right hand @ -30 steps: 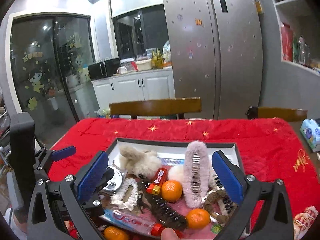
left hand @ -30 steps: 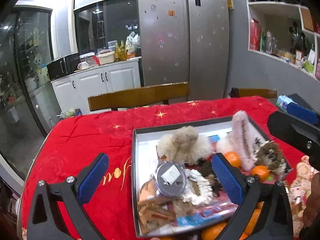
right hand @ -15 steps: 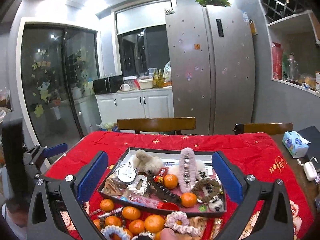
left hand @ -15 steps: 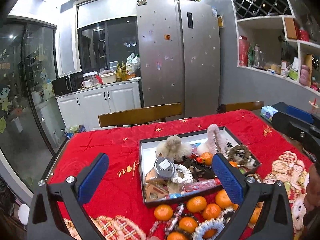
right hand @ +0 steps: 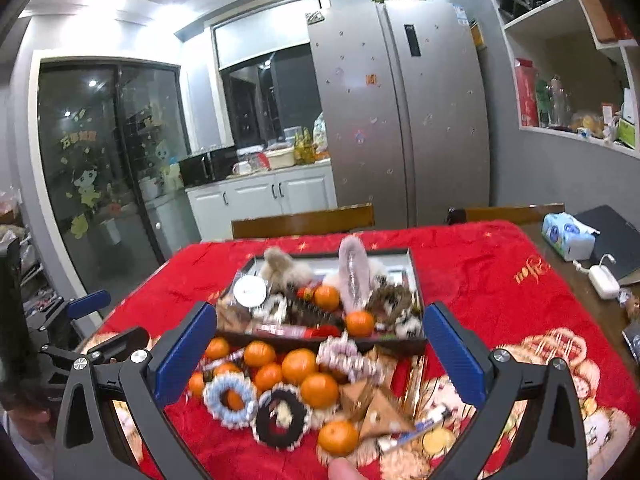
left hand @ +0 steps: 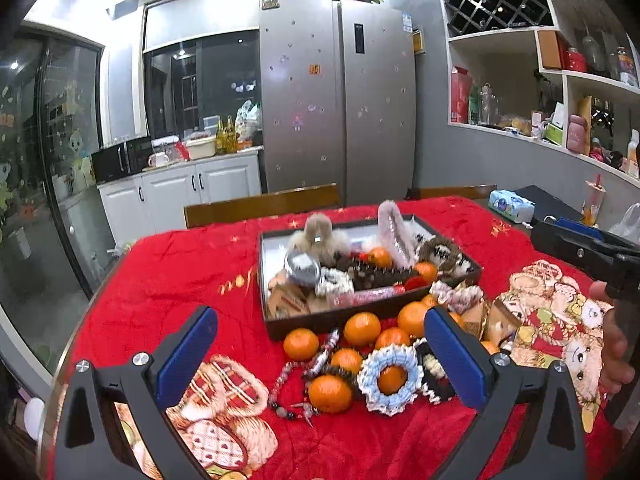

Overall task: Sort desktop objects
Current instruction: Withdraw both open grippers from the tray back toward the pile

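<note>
A dark shallow tray (left hand: 267, 276) (right hand: 416, 284) on the red tablecloth holds fluffy hair clips, a round silver tin (left hand: 302, 266) (right hand: 249, 290), scrunchies and a few oranges. In front of it lies a loose pile: several oranges (left hand: 362, 329) (right hand: 299, 366), a blue-white scrunchie (left hand: 388, 376) (right hand: 230, 400), a black scrunchie (right hand: 282, 416), a bead string (left hand: 294, 376) and brown packets (right hand: 376, 404). My left gripper (left hand: 320, 356) hangs open, above and short of the pile. My right gripper (right hand: 320, 354) is open too, over the pile, holding nothing.
The red cloth (left hand: 176, 264) covers the table; its left edge drops off near a glass door. Two wooden chairs (left hand: 260, 206) stand at the far side. A tissue pack (right hand: 566, 238), a laptop (right hand: 612, 236) and a white charger (right hand: 604, 280) lie on the right.
Both grippers have pulled back and up from the tray. The pile of oranges and scrunchies in front of the tray has come into view. Both stay open.
</note>
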`<state>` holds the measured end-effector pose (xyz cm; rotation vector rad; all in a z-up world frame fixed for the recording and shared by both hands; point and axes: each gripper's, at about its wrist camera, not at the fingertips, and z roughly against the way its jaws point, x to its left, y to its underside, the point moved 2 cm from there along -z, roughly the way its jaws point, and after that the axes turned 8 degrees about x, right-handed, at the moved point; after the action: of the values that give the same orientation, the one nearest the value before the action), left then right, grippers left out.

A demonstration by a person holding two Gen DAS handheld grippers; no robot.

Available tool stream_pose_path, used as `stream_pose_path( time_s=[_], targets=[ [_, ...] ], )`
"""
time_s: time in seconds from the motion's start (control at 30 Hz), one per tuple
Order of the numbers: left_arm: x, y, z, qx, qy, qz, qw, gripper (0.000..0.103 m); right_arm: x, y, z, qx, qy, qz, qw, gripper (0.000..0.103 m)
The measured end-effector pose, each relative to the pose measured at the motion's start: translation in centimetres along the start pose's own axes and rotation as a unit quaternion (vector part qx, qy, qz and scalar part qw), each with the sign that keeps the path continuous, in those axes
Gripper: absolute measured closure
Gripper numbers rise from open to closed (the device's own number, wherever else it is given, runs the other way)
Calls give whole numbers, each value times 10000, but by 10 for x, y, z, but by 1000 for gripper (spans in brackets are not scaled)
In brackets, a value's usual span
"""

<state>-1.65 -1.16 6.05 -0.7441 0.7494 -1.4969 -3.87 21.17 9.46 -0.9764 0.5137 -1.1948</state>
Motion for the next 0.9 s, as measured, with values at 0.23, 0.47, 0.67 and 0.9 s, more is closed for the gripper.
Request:
stream_pose_path(
  time_s=[0.23,0.47,0.67,0.9],
  targets=[
    [-1,15,-33,389,212,-21,9990,0,-2,21,-26,178,-203,-52,9996,0],
    [-12,33,-63,824,436,-71,9956,0,-4,47,-54,682,-501,-286,9960,2],
    [-19,43,-83,1075,312,-76,9937,0,-5,60,-70,1049,-613,-392,9918,11],
    [-25,52,-104,1431,90,-188,9895,0,2,75,-91,1547,-790,-359,9842,21]
  ],
)
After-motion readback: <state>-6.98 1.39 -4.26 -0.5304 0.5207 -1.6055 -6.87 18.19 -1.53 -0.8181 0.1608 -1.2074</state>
